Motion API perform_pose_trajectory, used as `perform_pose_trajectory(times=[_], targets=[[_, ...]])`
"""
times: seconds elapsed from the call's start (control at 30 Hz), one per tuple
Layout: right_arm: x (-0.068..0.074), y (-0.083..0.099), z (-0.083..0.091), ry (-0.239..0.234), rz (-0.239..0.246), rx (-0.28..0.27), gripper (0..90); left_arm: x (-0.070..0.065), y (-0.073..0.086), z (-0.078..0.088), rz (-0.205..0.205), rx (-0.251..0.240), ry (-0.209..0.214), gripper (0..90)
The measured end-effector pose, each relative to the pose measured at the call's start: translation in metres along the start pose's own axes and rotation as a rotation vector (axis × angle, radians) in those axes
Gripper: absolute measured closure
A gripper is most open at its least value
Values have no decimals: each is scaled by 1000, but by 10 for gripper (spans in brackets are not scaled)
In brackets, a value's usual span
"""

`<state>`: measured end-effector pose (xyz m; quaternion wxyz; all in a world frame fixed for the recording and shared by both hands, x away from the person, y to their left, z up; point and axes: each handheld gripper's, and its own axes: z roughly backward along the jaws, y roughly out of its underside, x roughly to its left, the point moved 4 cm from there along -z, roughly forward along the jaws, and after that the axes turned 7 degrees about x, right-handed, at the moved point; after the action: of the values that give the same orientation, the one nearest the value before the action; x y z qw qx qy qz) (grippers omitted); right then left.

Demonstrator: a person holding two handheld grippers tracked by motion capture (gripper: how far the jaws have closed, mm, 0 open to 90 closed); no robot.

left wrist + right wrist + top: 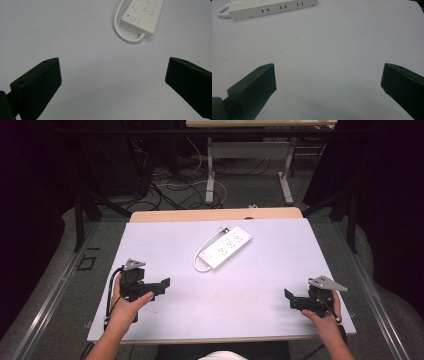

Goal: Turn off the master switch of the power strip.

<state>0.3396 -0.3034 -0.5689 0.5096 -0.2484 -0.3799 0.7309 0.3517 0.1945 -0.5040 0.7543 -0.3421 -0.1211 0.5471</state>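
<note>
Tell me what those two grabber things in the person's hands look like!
Both are black. The left gripper and right gripper each have two blocky jaws and a grey three-cornered plate on top. A black cable trails from the left one. The forearms look bare.

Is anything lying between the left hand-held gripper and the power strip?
No, only bare white table separates the left hand-held gripper from the power strip, per its own view.

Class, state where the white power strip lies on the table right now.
In the high view the white power strip lies diagonally on the white table, slightly behind centre, apart from and between the open left gripper and right gripper.
</note>
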Motion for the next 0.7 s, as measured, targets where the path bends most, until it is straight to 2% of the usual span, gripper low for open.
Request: perform_pose_trajectory(times=[0.4,0.47,0.5,0.6,0.63,0.7], targets=[[1,0,0,-6,-2,8,0,35,25,1,87,-25,-66,5],[1,0,0,-2,-6,3,0,41,29,1,97,-26,-75,6],[1,0,-2,6,-7,-19,0,43,30,0,105,-30,-77,6],[1,0,-2,6,-7,-19,0,50,36,0,121,-31,-90,6],[1,0,-1,0,-5,1,0,52,37,0,128,-36,-94,6],[1,0,0,-3,-4,4,0,56,40,0,140,-36,-99,6]])
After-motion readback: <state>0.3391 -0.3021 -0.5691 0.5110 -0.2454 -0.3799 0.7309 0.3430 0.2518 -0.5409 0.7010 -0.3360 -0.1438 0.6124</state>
